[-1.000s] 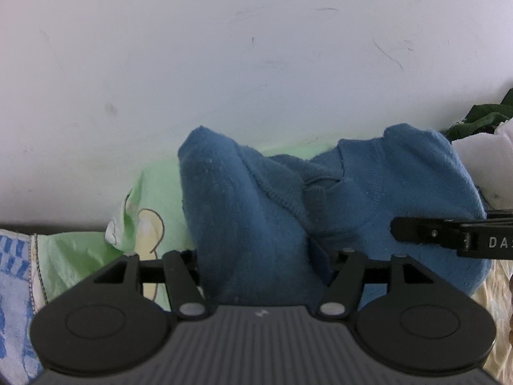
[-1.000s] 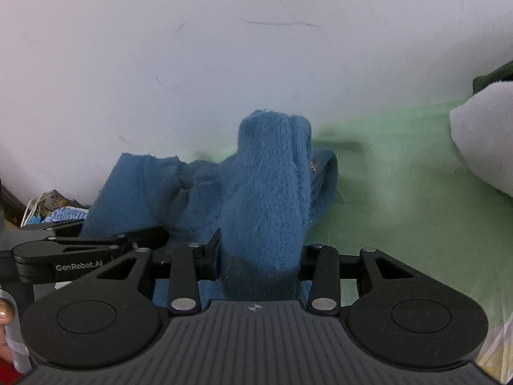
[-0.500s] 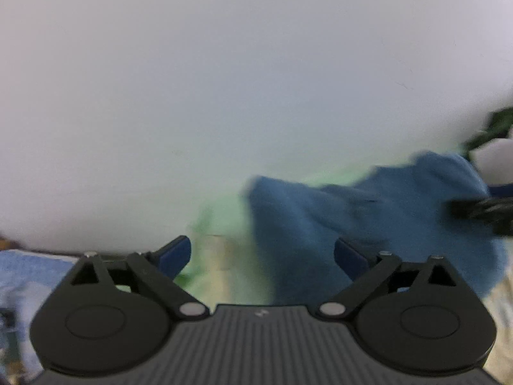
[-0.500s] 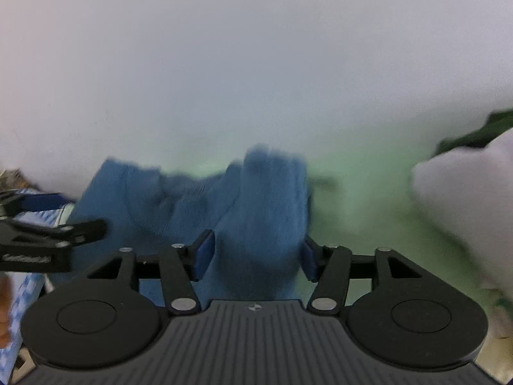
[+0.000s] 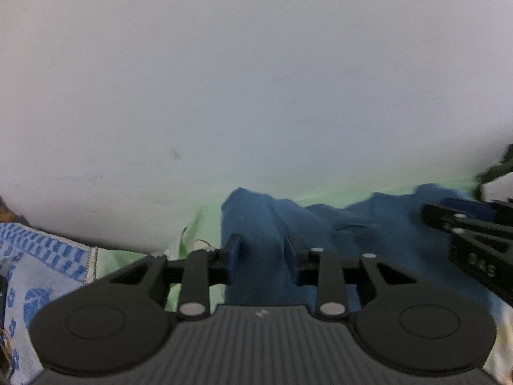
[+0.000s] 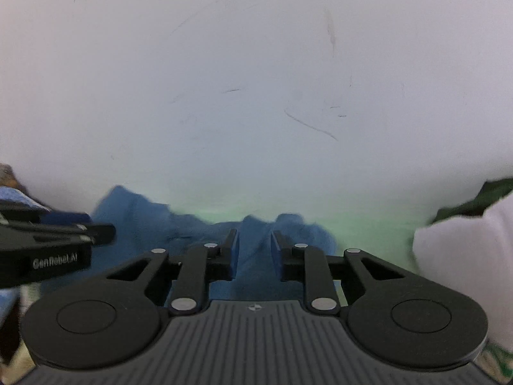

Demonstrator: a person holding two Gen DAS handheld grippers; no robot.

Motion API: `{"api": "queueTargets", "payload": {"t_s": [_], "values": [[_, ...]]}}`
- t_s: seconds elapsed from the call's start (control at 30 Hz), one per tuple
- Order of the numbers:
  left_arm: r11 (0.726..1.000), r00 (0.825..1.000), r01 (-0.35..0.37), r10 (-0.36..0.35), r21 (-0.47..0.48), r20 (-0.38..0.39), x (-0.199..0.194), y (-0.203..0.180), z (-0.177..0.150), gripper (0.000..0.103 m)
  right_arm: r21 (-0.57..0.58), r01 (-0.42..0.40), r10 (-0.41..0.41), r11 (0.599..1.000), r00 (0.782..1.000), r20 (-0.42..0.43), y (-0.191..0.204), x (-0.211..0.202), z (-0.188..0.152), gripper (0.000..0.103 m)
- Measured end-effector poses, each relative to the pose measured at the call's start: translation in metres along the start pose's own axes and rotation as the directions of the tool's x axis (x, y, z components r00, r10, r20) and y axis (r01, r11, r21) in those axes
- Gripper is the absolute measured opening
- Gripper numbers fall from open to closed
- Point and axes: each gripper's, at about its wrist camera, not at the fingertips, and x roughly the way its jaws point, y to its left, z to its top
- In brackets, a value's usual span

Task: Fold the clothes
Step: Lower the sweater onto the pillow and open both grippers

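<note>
Both of my hand-held grippers have dropped lower; the blue sweater [image 5: 320,224] now lies slumped on the green sheet [image 6: 352,221]. My left hand-held gripper [image 5: 261,250] pinches one bunched ridge and my right hand-held gripper [image 6: 255,247] another, fingers nearly closed. Soft, stretchy knit; I judge edges and seams the surest holds.

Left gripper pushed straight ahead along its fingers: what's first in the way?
The blue sweater: a fold already sits between the left gripper's fingers. Past it lies the green sheet, then the white wall; depth is hard to judge.
</note>
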Motion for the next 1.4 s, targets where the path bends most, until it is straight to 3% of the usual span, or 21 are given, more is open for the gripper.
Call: {"api": "queueTargets", "payload": {"t_s": [0.07, 0.17, 0.4, 0.6, 0.73, 0.77, 0.83, 0.9, 1.03, 1.1, 1.17, 1.3, 1.4], "values": [[1.0, 1.0, -0.026, 0.026, 0.001, -0.012, 0.011, 0.006, -0.005, 0.038, -0.019, 0.018, -0.018, 1.0, 1.0, -0.004, -0.001, 0.011, -0.005, 0.023], [0.998, 0.999, -0.052, 0.052, 0.047, 0.0, 0.024, 0.003, -0.014, 0.048, -0.065, 0.062, -0.063, 0.996, 0.998, -0.017, 0.0, 0.026, -0.012, 0.02], [1.0, 1.0, -0.015, 0.015, 0.014, 0.004, 0.038, 0.017, -0.018, 0.067, -0.066, 0.082, -0.086, 0.994, 0.995, -0.055, -0.007, 0.049, -0.018, 0.017], [0.988, 0.997, -0.075, 0.073, 0.132, 0.025, 0.029, 0.0, -0.016, 0.067, -0.148, 0.095, -0.105, 0.984, 0.993, -0.062, 0.001, 0.049, -0.012, 0.017], [0.987, 0.996, -0.079, 0.074, 0.141, 0.042, -0.002, 0.002, -0.013, 0.065, -0.047, 0.017, -0.022, 0.999, 0.995, -0.094, -0.006, 0.018, 0.005, 0.02], [0.987, 0.996, -0.079, 0.073, 0.137, 0.045, -0.01, 0.003, -0.013, 0.065, -0.058, 0.027, -0.032, 0.998, 0.995, -0.093, -0.003, 0.01, 0.006, 0.02], [0.988, 0.996, -0.081, 0.077, 0.131, 0.037, -0.021, 0.001, -0.019, 0.065, -0.097, 0.058, -0.068, 0.994, 0.992, -0.102, 0.006, -0.005, 0.006, 0.027], [0.989, 0.996, -0.083, 0.08, 0.126, 0.029, -0.032, -0.002, -0.025, 0.078, -0.113, 0.072, -0.087, 0.991, 0.987, -0.134, 0.015, -0.018, 0.005, 0.031], [0.99, 0.996, -0.087, 0.086, 0.114, 0.012, -0.054, -0.007, -0.037, 0.085, -0.125, 0.104, -0.122, 0.987, 0.981, -0.151, 0.023, -0.03, 0.005, 0.032], [0.991, 0.996, -0.086, 0.087, 0.107, 0.002, -0.063, -0.009, -0.042, 0.096, -0.117, 0.123, -0.141, 0.986, 0.978, -0.157, 0.017, -0.028, 0.0, 0.035], [0.994, 0.997, -0.066, 0.068, 0.088, -0.025, -0.061, -0.007, -0.045, 0.099, -0.094, 0.115, -0.13, 0.989, 0.975, -0.177, 0.017, -0.03, -0.001, 0.041], [0.998, 0.997, -0.026, 0.029, 0.049, -0.077, -0.057, -0.002, -0.051, 0.101, -0.086, 0.103, -0.116, 0.991, 0.979, -0.168, 0.025, -0.042, -0.004, 0.066], [1.0, 0.993, 0.003, -0.001, 0.019, -0.115, -0.054, 0.001, -0.055, 0.102, -0.09, 0.064, -0.079, 0.994, 0.981, -0.178, 0.03, -0.048, -0.008, 0.071]]}}
